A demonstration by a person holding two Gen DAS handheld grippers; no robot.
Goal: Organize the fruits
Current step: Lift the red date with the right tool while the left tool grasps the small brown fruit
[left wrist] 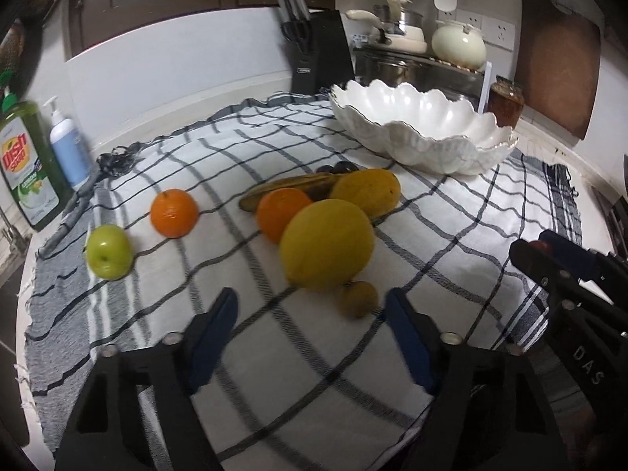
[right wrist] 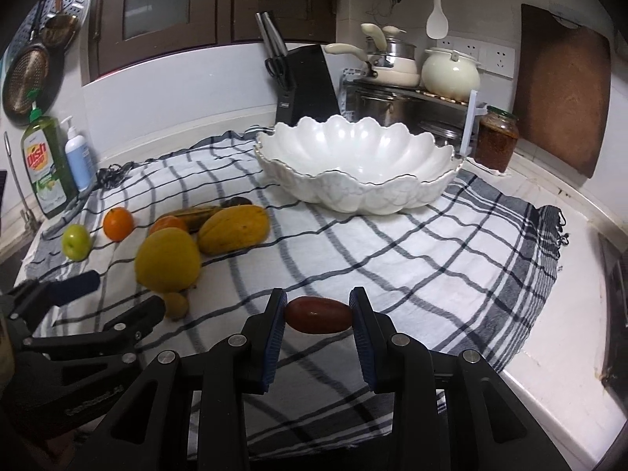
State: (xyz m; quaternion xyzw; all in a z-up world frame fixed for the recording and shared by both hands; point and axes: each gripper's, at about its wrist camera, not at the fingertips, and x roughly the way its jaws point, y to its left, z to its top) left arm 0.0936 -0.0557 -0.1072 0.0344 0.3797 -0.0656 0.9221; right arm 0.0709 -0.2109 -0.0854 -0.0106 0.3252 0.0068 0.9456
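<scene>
My right gripper is shut on a small dark red fruit, held above the checked cloth. My left gripper is open and empty, just in front of a small brown kiwi-like fruit and a big yellow round fruit. Behind these lie an orange, a yellow mango, a browned banana and a dark fruit. A second orange and a green apple sit to the left. The white scalloped bowl stands empty at the back.
Dish soap and a pump bottle stand at the left edge. A knife block, pots, a jar and a wooden board line the back wall. The counter edge runs along the right.
</scene>
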